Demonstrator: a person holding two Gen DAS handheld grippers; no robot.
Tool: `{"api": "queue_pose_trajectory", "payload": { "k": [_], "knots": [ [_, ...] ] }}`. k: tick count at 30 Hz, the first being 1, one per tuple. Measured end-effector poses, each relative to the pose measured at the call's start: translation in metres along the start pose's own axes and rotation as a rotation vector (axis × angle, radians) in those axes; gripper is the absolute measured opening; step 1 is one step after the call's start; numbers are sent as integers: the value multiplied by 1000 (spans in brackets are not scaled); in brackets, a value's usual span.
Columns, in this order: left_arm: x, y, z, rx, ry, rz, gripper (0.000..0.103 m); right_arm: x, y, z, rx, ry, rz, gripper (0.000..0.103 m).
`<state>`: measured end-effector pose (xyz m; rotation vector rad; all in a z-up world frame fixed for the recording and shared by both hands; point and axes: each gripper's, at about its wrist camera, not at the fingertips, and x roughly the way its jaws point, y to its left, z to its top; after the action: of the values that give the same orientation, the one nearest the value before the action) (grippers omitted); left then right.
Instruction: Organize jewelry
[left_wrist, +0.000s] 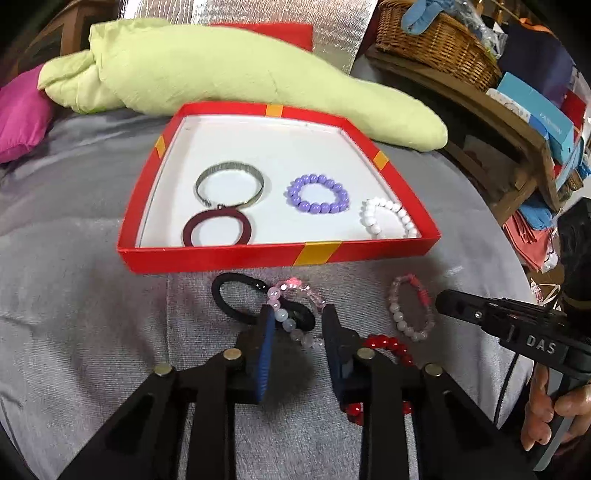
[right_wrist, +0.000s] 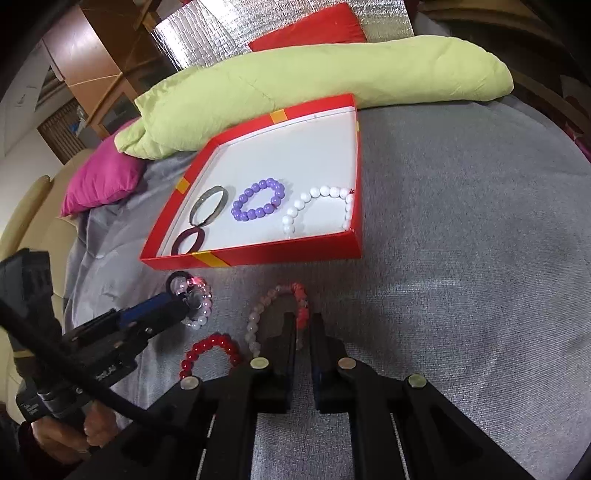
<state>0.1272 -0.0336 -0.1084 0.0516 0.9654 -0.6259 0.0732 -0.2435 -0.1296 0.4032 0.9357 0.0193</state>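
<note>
A red box (left_wrist: 221, 258) (right_wrist: 258, 258) with a white floor holds a silver bangle (left_wrist: 229, 184), a dark red ring (left_wrist: 218, 230), a purple bead bracelet (left_wrist: 318, 194) (right_wrist: 258, 199) and a white bead bracelet (left_wrist: 388, 218) (right_wrist: 317, 206). In front of it on the grey cloth lie a black hair tie (left_wrist: 236, 295), a clear pink bead bracelet (left_wrist: 295, 314) (right_wrist: 195, 302), a pale pink bracelet (left_wrist: 410, 312) (right_wrist: 277, 314) and a red bead bracelet (left_wrist: 388, 347) (right_wrist: 210, 350). My left gripper (left_wrist: 297, 314) is open, straddling the clear pink bracelet. My right gripper (right_wrist: 303, 325) is open around the pale pink bracelet's right side.
A long green pillow (left_wrist: 221, 74) (right_wrist: 314, 81) lies behind the box, with a magenta cushion (left_wrist: 18, 114) (right_wrist: 99, 181) to the left. A wooden shelf with a wicker basket (left_wrist: 436, 40) and boxes stands at the right in the left wrist view.
</note>
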Motion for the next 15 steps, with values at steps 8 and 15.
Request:
{"api": "queue_pose_trajectory", "payload": {
  "k": [8, 15],
  "knots": [
    [7, 9, 5, -65, 0, -48, 23, 5, -1, -3, 12, 29, 9, 8],
    [0, -2, -1, 3, -21, -21, 12, 7, 0, -3, 20, 35, 19, 8]
  ]
}}
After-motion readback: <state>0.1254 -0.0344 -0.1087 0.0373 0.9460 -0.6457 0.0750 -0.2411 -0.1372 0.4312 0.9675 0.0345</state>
